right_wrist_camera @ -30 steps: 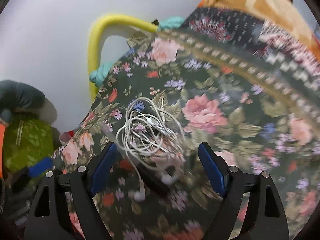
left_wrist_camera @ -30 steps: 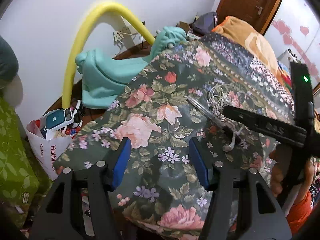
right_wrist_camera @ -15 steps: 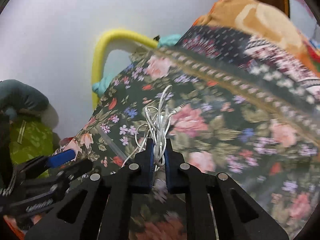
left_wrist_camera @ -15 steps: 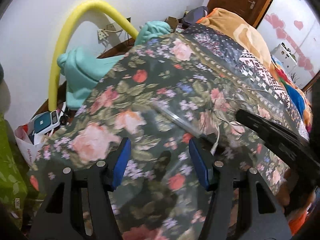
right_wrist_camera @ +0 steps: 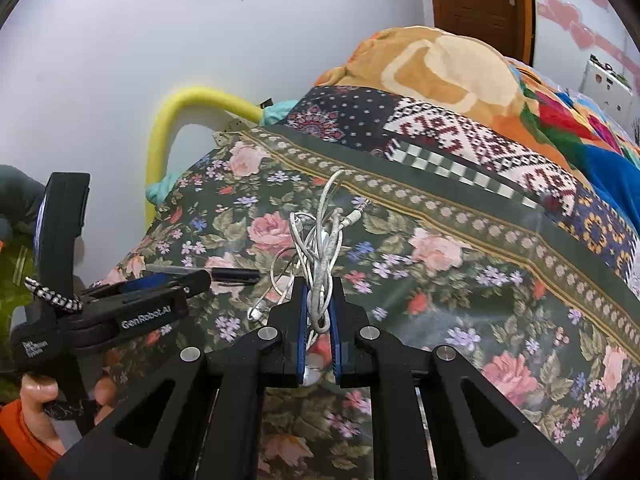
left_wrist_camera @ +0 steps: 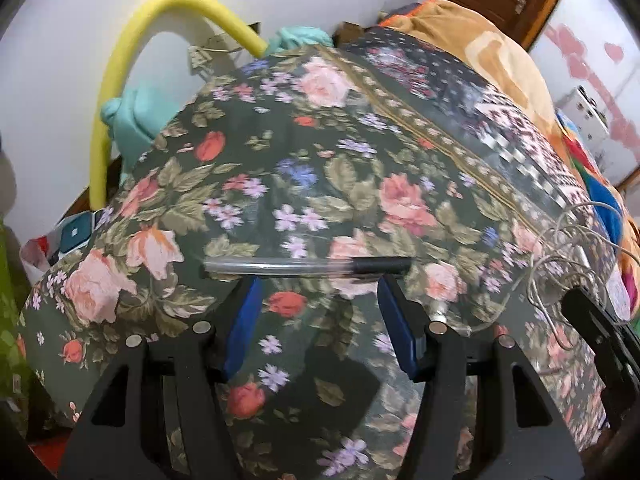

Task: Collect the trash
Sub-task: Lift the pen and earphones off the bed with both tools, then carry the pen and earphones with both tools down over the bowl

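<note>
Bed (right_wrist_camera: 440,288) under a floral cover, both tongs over it.
Right tongs (right_wrist_camera: 319,312) are pressed together on a tangled white earphone cable (right_wrist_camera: 320,248), its loops raised off the cover. Left tongs (left_wrist_camera: 318,316) stand spread, nothing between the blue pads, just short of a clear pen with a black cap (left_wrist_camera: 308,266) lying crosswise on the cover.

"GenRobot.AI" — white lettering on left claw (right_wrist_camera: 172,280)
</note>
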Motion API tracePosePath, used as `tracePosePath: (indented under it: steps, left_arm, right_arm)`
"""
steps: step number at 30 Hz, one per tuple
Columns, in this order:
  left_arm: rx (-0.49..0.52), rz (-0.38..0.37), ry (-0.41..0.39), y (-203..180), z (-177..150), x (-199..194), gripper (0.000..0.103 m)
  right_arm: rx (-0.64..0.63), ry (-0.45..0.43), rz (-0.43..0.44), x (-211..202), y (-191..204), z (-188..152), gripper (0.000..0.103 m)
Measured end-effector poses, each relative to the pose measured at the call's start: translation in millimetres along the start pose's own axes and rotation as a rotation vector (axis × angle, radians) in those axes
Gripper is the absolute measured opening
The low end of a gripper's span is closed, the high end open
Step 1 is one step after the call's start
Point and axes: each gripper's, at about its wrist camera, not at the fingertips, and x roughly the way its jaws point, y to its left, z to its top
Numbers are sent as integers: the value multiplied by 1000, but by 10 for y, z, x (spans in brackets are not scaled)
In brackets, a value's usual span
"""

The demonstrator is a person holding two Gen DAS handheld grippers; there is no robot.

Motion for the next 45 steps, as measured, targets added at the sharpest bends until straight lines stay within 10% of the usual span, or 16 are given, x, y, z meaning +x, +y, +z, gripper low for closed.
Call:
tracePosePath:
  steps: [7,10,15,17,24,45]
  left_arm:
    - [221,12,-94,-183,87,-195,59]
    - [246,-5,-1,-110,70,31,58]
    - [262,-35,16,-62,-82,100,41]
    - [285,-18,39,-87,-155,138,16]
    - [304,-37,52,-94,-296,26,9]
    - [187,8,-175,893,-668,-1670,7]
  right_arm:
    - [37,29,-3,73,-156,-41,9]
    - [47,39,10,105,-154,-54,9]
    - [47,46,22,131,-118,-60,9]
    - [50,50,30,134,-95,-53,9]
    - [47,54,58,54,34,-30,9]
    - [-97,-56,160,-848,1392,5,9]
